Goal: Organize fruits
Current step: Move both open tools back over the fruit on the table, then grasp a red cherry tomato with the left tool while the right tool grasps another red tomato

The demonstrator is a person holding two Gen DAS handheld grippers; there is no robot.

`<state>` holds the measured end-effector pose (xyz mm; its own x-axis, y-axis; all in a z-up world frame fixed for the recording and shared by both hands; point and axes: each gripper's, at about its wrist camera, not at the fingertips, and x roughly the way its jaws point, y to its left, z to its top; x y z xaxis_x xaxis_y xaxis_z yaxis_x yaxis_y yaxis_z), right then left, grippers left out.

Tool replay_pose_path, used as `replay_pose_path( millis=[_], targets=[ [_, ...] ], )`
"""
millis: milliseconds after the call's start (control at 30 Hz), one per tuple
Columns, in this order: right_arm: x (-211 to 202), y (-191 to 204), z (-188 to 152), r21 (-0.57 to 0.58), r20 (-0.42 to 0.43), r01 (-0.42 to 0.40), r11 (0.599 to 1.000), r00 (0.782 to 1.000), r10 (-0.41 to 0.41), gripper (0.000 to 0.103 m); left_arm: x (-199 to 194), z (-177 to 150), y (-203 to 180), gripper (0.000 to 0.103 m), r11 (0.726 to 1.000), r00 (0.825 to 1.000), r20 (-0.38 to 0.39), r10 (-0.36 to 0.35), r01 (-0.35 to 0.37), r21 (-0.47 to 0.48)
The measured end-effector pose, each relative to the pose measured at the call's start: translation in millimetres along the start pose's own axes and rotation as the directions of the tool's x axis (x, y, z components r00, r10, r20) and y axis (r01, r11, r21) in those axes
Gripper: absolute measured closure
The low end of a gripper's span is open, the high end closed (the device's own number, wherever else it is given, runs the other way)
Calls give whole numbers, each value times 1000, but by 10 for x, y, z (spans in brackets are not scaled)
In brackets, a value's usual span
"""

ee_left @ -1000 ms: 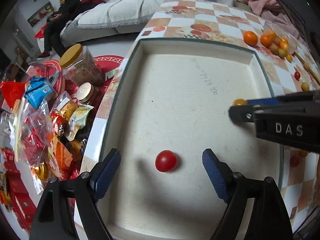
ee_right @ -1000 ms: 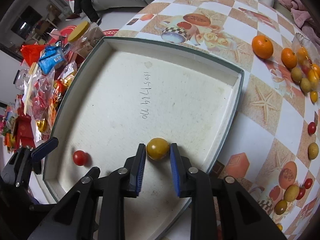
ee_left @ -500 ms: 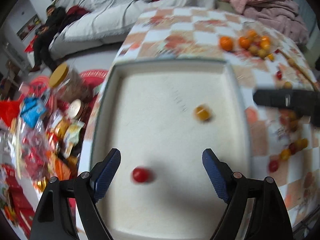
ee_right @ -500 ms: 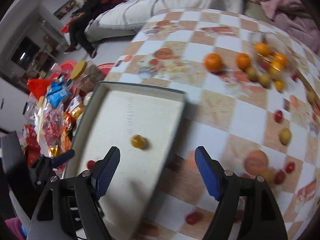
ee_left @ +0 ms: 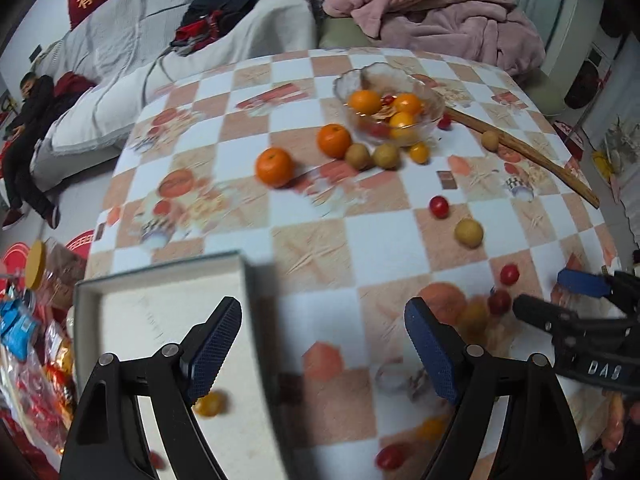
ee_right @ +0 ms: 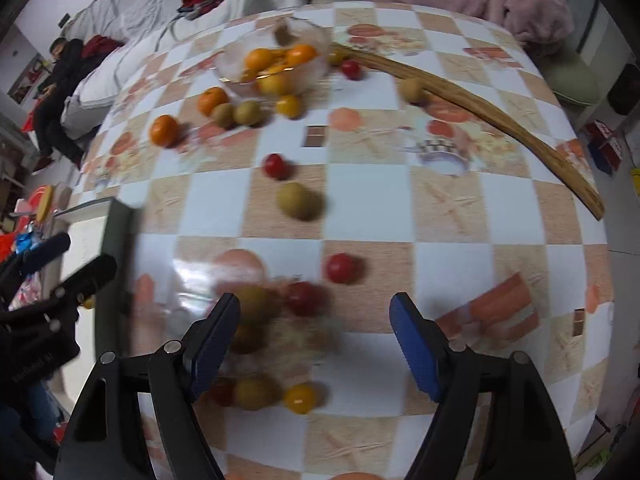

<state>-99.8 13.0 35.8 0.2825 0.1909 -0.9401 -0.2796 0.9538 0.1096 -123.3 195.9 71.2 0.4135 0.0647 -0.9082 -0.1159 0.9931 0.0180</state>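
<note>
1. I see a yellow fruit (ee_left: 209, 403) lying in the white tray (ee_left: 160, 280) at the bench's (ee_left: 380, 248) left edge, just behind my left tool's finger.
2. More fruit lies scattered on the checkered bench: red tomatoes (ee_right: 341, 267), a green-yellow fruit (ee_right: 298, 201), two oranges (ee_left: 274, 167), and a glass bowl (ee_left: 390, 106) of fruit at the far side.
3. My left tool (ee_left: 322, 354) hangs released, straddling the tray's right wall.
4. My right tool (ee_right: 314, 346) has just been opening; its jaws stand wide, nothing gripped, above blurred fruit.
</note>
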Motion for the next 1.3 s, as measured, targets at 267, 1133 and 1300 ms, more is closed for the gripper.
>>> replay_pose_path(
  millis=[267,1133,1300],
  targets=[
    [133,-295,27,19,-2,8,1000,1000,-8,38,409,415,-355,18,999,999,-21,-44,44,13],
    [252,-221,30,-28,-12,-190,981,982,189,83,913,652,-901,82,993,991,-110,-82,90,71],
    [150,-335,-25,1,-9,-191,982,982,191,83,753,540,-796,82,991,988,-89,-129,132,29]
  ],
)
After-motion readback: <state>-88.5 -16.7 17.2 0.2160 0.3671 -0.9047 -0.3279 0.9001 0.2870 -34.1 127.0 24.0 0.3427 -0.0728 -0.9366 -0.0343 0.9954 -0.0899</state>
